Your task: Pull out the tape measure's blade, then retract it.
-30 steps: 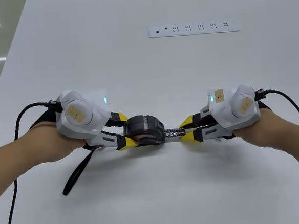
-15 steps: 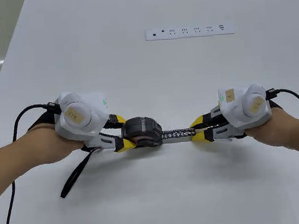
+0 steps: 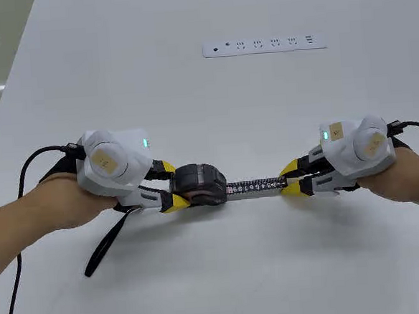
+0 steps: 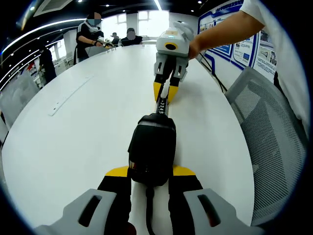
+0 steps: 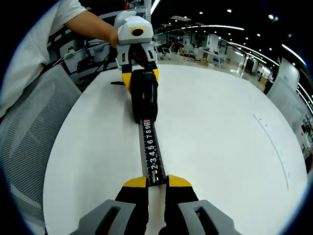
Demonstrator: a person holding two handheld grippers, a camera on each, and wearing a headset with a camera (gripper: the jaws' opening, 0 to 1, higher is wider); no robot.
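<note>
Left tongs [image 3: 173, 182] clamp the tape measure [image 3: 200, 184]; right tongs [image 3: 289, 179] pinch its extended blade [image 3: 255, 187].

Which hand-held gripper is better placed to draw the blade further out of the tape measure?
Right. The right hand-held gripper is shut on the blade, with bare table beyond it; the left hand-held gripper clamps the tape measure case, probably best as anchor.

My left gripper [image 3: 172, 183] lies level, its jaws clamped on the tape measure [image 3: 200, 184]. My right gripper [image 3: 291, 179] faces it tip to tip, well apart, jaws pinched flat on the blade [image 3: 258, 186]. My left hand [image 3: 65, 199] and right hand [image 3: 405, 179] wrap each gripper's rear end, with my forearms angling outward behind them.
</note>
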